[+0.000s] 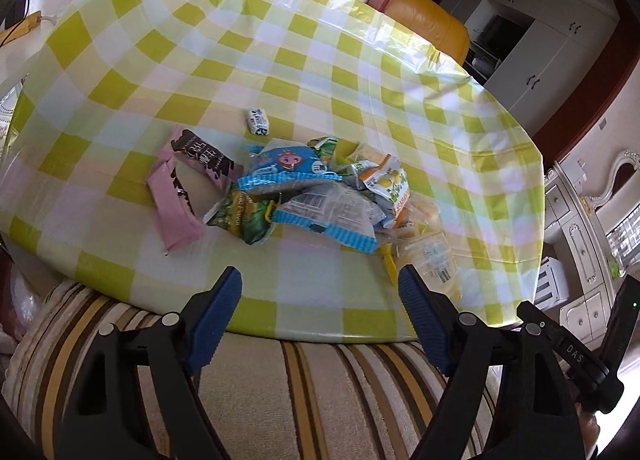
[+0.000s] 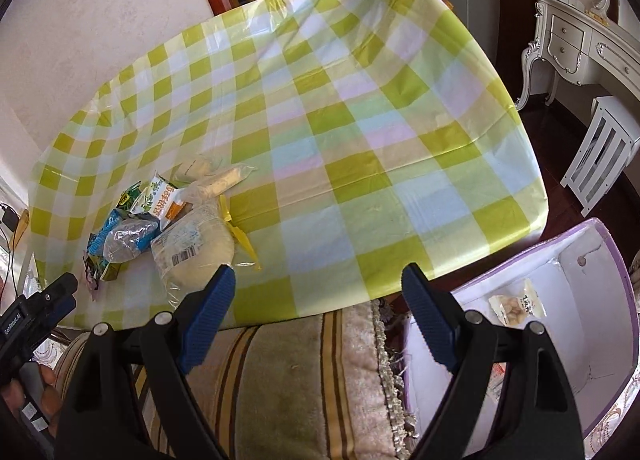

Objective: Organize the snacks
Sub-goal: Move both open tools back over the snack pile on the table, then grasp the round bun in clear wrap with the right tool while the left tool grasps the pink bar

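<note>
Scene: a table under a green-and-white checked cloth, with a heap of snack packets near its front edge.
Left tongs: open and empty — the blue pads stand wide apart above the near table edge, aimed at the heap.
Right tongs: open too, nothing between the pads; they hang over the table's front edge, off to the right of the heap.
Snacks: two pink bars lie at the left of the heap, a small white sweet sits apart behind it, blue-edged packets are stacked in the middle, and a clear bag of pale buns with a barcode lies nearest the right tongs.
Box: a white box with a lilac rim stands beside the table on the right, well apart from the heap; one small packet already lies inside.
Step in hand: probably reaching for the next snack to move to the box.
How to do it well: choose a packet from the outside or top of the heap — not one pinned beneath others.
Grip: close on a sealed edge or flat end, so the contents are not crushed.
Risk: crinkly wrappers overlap, so a low pinch could drag a neighbour along or snag the thin cloth.
Carry: lift clear before swinging towards the box.
</note>
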A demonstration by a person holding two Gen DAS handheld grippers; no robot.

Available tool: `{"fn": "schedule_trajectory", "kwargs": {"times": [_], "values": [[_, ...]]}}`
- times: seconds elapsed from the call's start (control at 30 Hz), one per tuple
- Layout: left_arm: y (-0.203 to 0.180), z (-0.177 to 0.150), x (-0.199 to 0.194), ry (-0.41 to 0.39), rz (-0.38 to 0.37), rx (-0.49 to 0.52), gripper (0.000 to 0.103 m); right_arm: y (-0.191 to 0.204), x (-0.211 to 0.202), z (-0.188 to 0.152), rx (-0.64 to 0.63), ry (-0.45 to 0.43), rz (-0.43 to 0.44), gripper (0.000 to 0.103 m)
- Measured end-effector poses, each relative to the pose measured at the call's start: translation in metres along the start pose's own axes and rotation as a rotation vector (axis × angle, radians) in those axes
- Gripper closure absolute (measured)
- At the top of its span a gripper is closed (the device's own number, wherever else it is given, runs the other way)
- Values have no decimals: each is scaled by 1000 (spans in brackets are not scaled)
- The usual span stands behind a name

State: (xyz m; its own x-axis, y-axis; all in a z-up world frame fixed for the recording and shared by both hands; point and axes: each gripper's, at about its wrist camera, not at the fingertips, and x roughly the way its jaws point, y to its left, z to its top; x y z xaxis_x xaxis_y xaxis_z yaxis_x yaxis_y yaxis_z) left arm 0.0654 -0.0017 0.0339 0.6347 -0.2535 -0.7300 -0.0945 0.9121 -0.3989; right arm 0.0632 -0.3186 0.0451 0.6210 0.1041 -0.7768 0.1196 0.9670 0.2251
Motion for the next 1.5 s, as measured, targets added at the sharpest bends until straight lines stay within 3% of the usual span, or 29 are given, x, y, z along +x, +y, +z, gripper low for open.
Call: {"fn": "schedule_trajectory", "kwargs": {"times": [0.27,0.57,1.1,1.4,1.43,1.5], "values": [[54,18,4,-8,86,-138,34,55,25,7,-158,51,38,18],[92,34,18,2,125,-234,41,106,61,12,-344,103,32,13],[101,48,52,48,179,-245,54,123,98,14,-389,175,58,8],[95,50,57,47,221,-198,73,128,116,10,-402,233,45,8],[94,50,58,49,219,-192,81,127,117,9,-398,237,47,8],[94,50,59,48,218,-187,82,125,116,10,-384,231,52,13]]}}
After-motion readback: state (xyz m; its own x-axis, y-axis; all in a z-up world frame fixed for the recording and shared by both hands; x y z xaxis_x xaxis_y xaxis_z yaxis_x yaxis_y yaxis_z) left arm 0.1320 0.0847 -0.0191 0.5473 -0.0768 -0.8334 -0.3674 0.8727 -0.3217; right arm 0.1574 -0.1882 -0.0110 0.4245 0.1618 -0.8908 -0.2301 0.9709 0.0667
